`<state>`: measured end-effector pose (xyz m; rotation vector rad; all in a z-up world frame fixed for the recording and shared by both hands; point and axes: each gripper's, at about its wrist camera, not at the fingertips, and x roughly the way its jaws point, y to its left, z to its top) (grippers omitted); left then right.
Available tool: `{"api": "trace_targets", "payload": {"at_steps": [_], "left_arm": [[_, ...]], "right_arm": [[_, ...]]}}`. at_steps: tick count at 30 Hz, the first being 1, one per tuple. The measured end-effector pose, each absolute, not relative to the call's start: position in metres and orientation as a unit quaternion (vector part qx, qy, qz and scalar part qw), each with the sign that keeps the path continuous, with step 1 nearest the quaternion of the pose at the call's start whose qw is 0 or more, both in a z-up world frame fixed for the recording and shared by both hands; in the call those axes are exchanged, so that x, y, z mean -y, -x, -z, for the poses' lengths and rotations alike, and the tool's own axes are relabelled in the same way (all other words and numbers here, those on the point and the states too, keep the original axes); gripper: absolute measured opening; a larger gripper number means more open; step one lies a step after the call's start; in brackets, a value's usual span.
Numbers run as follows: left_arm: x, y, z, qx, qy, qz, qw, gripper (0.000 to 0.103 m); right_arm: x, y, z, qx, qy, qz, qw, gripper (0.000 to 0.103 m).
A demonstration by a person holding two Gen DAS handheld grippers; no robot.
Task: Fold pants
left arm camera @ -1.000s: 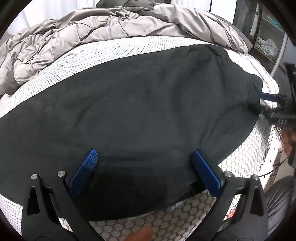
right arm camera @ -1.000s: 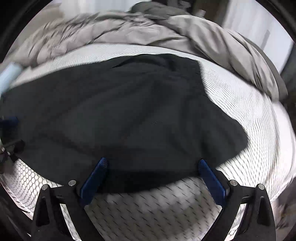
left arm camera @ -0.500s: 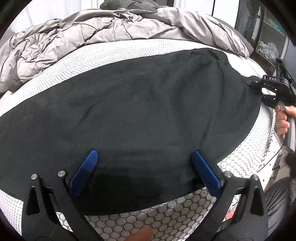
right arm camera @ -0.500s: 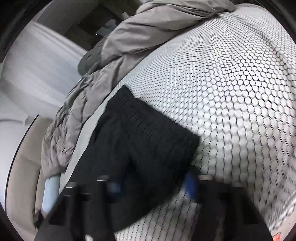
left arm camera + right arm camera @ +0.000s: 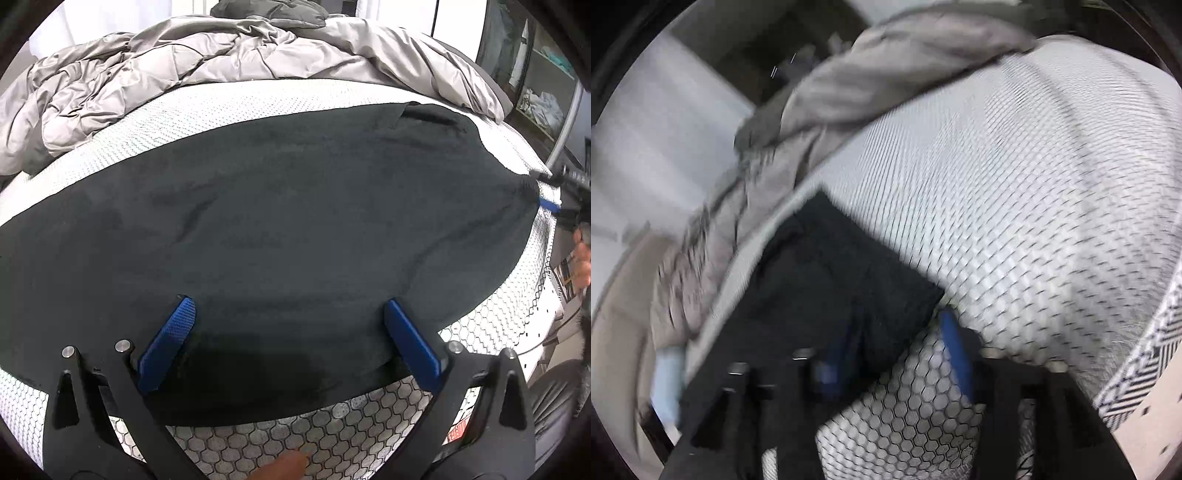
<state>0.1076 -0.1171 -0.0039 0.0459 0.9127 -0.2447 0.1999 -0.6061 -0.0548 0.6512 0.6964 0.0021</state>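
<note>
Flat on the honeycomb-mesh mattress, black fleecy pants lie between both grippers' spread jaws.

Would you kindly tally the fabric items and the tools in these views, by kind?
Black pants: 1
Gray quilt: 1
White mattress: 1
Tools: 2, left tool, right tool
Total: 5

Soft, even daylight is cast over both views, brightest beyond the gripper tips. A dark shadow is thrown on the pants just between the fingers of the left gripper. The left wrist view is sharp; the right wrist view is smeared by motion blur. Strong barrel distortion and black vignetting are seen at every edge.
</note>
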Motion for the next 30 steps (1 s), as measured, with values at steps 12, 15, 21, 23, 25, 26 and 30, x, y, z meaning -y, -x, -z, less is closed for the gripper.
{"api": "trace_targets", "payload": {"at_steps": [12,15,21,23,25,26,30], "left_arm": [[0.113,-0.110,0.007,-0.445,-0.012,0.120,0.887,0.102],[0.114,-0.112,0.007,-0.445,-0.018,0.120,0.887,0.102],[0.119,-0.121,0.011,-0.449,-0.025,0.125,0.885,0.102],[0.120,-0.123,0.010,-0.450,-0.021,0.122,0.884,0.102],[0.120,-0.122,0.007,-0.448,-0.010,0.122,0.886,0.102],[0.120,-0.121,0.005,-0.447,-0.005,0.125,0.886,0.102],[0.130,-0.113,-0.001,-0.430,-0.010,0.138,0.892,0.102]], "right_arm": [[0.567,-0.345,0.008,-0.397,-0.155,-0.078,0.901,0.080],[0.540,-0.375,0.018,-0.430,-0.066,-0.064,0.898,0.068],[0.523,-0.401,0.016,-0.427,-0.026,-0.054,0.902,0.042],[0.524,-0.412,0.034,-0.458,-0.012,-0.001,0.889,0.069],[0.517,-0.411,0.037,-0.456,0.013,0.014,0.890,0.070],[0.514,-0.405,0.030,-0.441,0.015,0.011,0.897,0.071],[0.513,-0.355,-0.002,-0.383,-0.014,-0.015,0.924,0.091]]}}
